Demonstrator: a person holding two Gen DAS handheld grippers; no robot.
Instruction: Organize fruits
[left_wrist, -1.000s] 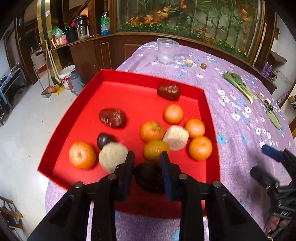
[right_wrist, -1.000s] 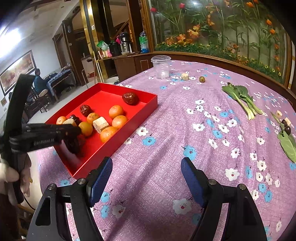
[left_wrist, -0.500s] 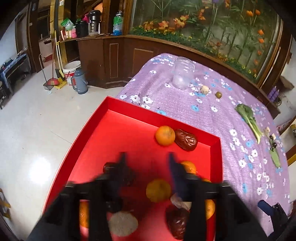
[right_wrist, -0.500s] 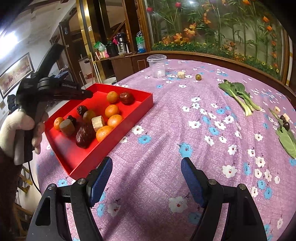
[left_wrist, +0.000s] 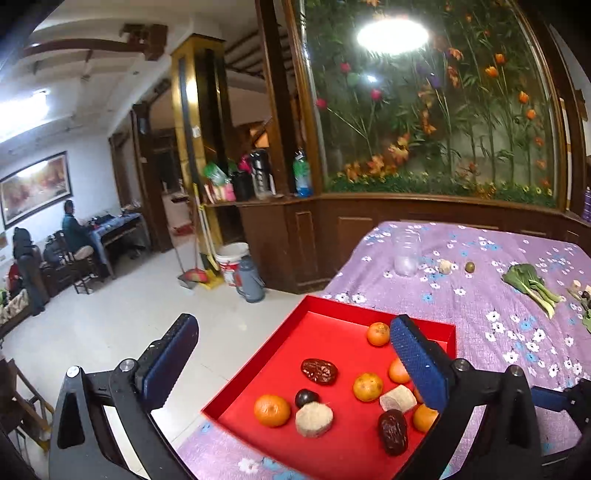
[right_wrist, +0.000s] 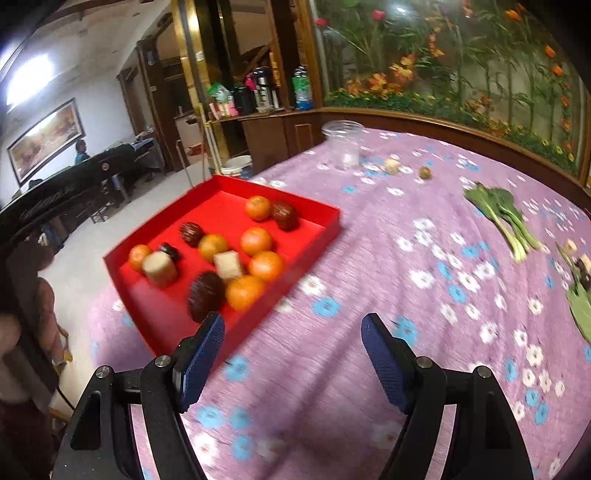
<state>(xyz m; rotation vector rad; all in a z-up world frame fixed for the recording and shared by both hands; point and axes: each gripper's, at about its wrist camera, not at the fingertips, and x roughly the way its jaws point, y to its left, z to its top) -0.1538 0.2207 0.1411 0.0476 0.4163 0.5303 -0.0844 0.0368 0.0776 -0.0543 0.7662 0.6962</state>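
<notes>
Fruits sit mostly in the red tray (right_wrist: 317, 236), lower middle of the left wrist view, left of centre in the right wrist view. Count in tray from the right wrist view: 6 oranges (right_wrist: 245, 292), 3 wrinkled dates (right_wrist: 205, 295), 1 small dark round fruit (right_wrist: 169, 251), 2 pale cut chunks (right_wrist: 159, 268). Judging by that, task looks mostly done. Left on the surface (right_wrist: 369, 280), upper middle of frame: 1 pale chunk (right_wrist: 392, 165), 1 small olive-brown fruit (right_wrist: 425, 172), beside a clear cup (right_wrist: 344, 144); small bits at right edge, too small to count. Greens (right_wrist: 502, 214) at right. Left gripper (left_wrist: 291, 365) jaws released, holding nothing, above the tray edge. Right gripper (right_wrist: 293, 362) jaws released, empty, over the cloth
</notes>
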